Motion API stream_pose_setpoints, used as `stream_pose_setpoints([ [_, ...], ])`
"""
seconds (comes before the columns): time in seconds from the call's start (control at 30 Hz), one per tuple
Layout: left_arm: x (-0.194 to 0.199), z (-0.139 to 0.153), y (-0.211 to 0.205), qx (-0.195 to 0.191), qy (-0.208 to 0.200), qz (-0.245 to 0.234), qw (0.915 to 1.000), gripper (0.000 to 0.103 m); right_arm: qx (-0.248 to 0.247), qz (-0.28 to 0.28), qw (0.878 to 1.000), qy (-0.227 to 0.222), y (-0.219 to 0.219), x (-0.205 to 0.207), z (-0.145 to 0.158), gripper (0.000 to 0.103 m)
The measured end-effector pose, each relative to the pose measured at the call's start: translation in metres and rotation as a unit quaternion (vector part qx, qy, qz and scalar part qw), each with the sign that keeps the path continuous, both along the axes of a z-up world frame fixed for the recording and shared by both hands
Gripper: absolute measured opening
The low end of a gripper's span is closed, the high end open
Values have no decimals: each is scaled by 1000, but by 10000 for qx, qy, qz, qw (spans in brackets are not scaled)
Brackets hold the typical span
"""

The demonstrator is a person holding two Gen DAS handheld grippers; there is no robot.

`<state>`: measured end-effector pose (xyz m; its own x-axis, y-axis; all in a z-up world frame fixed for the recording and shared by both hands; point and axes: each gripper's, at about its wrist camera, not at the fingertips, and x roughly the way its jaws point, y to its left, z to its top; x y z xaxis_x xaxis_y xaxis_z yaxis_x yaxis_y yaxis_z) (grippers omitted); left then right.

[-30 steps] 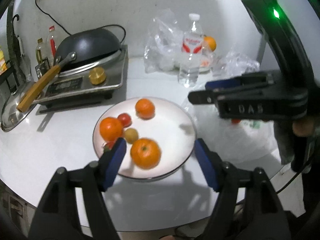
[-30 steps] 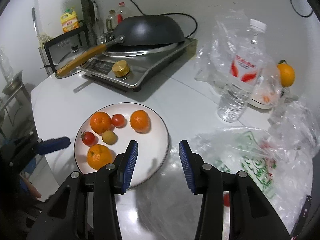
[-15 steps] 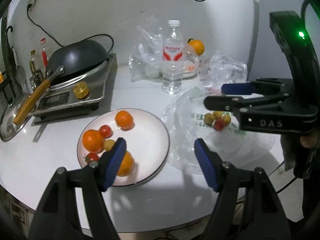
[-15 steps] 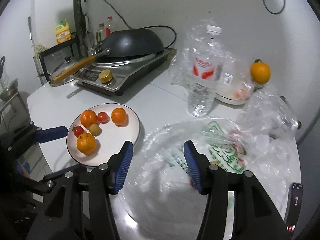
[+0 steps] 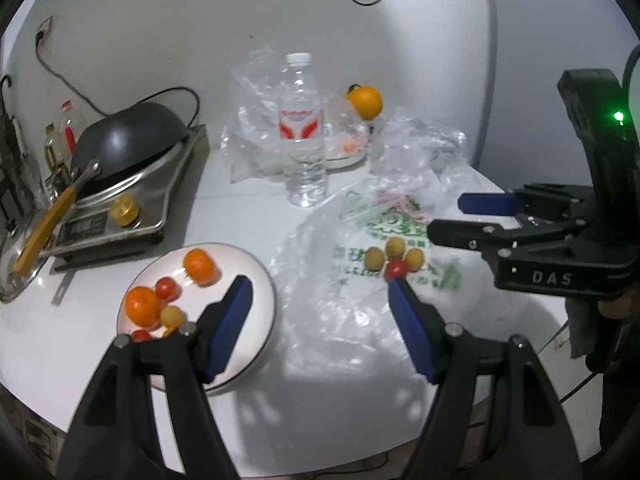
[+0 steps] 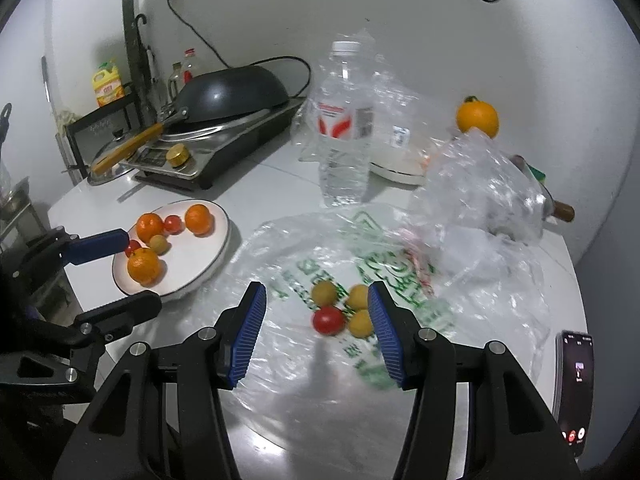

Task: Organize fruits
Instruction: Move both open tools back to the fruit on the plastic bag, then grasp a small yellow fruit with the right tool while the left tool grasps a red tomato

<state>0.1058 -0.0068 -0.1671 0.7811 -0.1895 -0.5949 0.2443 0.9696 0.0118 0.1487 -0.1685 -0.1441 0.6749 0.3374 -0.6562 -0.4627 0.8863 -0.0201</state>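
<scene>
A white plate (image 5: 245, 261) holds oranges, small red tomatoes and a yellow fruit; it also shows at the left of the right wrist view (image 6: 202, 254). On a flat plastic bag (image 6: 472, 280) lies a cluster of three small yellow fruits (image 6: 324, 292) and a red tomato (image 6: 328, 320). My right gripper (image 6: 316, 300) hovers just short of that cluster, open, with nothing between its pads. My left gripper (image 5: 318, 292) is open and empty between the plate and the cluster (image 5: 396, 268). Another orange (image 5: 364, 102) sits at the back.
A water bottle (image 5: 302, 136) stands mid-table among crumpled clear bags. A dark wok (image 5: 128, 140) rests on a cooker at the back left. A lit phone (image 6: 574, 384) lies near the right edge. The table's rounded front edge is close below both grippers.
Both grippers have swung right, away from the plate and toward the plastic bag. The fruit cluster has come into view. The right gripper's jaws stand wider than a second ago.
</scene>
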Motion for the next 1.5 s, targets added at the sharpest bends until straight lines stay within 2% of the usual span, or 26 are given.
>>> stream_pose_setpoints([
  [0.2, 11, -7, -27, 103, 112, -176, 9997, 72, 19, 39, 10000, 28, -21, 1, -8, 55],
  [0.3, 16, -9, -38, 108, 135, -233, 9996, 72, 49, 26, 10000, 68, -32, 5, -11, 48],
  [0.73, 43, -28, -75, 335, 418, -382, 9978, 71, 183, 122, 9994, 282, -57, 27, -31, 33],
  [0.8, 48, -32, -79, 339, 474, -370, 9976, 71, 182, 165, 9991, 336, -58, 31, -34, 33],
  [1.03, 68, -46, -85, 303, 725, -333, 9963, 56, 103, 354, 9981, 503, -55, 46, -43, 33],
  [1.5, 88, -65, -81, 188, 1004, -250, 9945, 50, 6, 702, 9921, 1044, -36, 75, -72, 33],
])
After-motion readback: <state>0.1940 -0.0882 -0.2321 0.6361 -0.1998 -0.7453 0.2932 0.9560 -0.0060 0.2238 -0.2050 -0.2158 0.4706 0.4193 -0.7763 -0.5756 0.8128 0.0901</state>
